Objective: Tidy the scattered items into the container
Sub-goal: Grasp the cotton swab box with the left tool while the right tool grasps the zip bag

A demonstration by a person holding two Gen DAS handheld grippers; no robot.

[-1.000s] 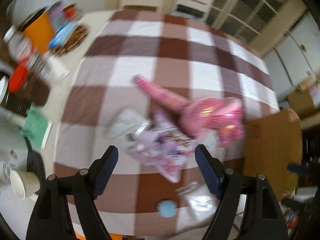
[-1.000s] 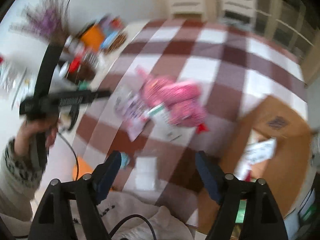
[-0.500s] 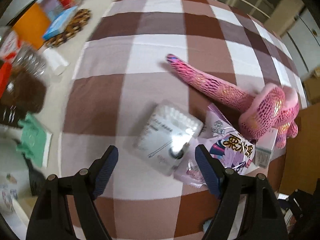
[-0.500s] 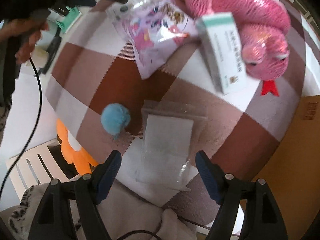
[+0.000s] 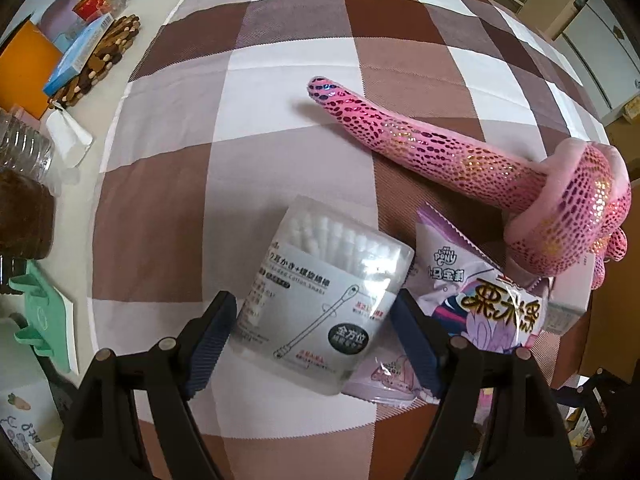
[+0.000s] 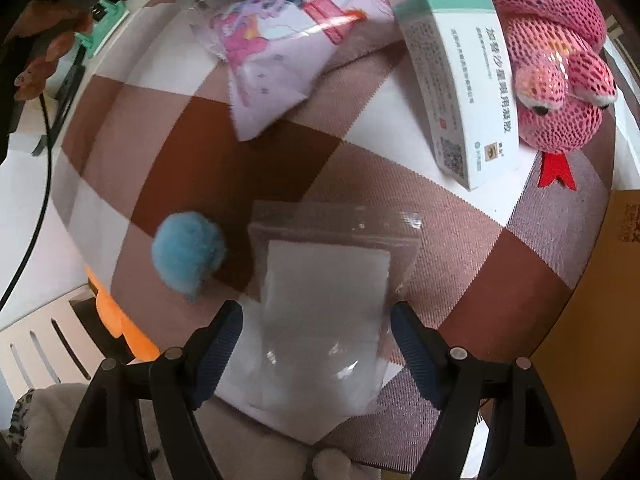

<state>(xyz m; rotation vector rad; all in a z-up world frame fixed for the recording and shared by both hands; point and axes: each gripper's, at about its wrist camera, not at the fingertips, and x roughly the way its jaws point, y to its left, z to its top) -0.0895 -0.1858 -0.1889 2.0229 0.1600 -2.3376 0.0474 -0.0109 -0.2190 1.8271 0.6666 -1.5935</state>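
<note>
A clear box of cotton swabs (image 5: 324, 292) lies on the checked tablecloth (image 5: 280, 80), and my left gripper (image 5: 314, 320) stands open astride it, pointing down. Beside the box are a purple snack pouch (image 5: 472, 292) and a pink plush snake (image 5: 440, 148). My right gripper (image 6: 316, 320) is open over a clear bag holding a white pad (image 6: 324, 308) near the table edge. A blue pompom (image 6: 188, 252) sits left of the bag. A white and green carton (image 6: 456, 80) leans on the snake (image 6: 552, 60). The brown cardboard box (image 6: 616, 280) is at the right edge.
Clutter lines the table's left side: an orange container (image 5: 24, 68), a blue box (image 5: 76, 56), a wooden trivet (image 5: 104, 52), a plastic bottle (image 5: 20, 152) and a green item (image 5: 44, 320). A white chair (image 6: 44, 344) and an orange toy (image 6: 120, 320) sit below the table edge.
Both grippers have come down close to the table. The left one now straddles the cotton swab box and the right one hangs over the clear bag. Jaws have kept their width.
</note>
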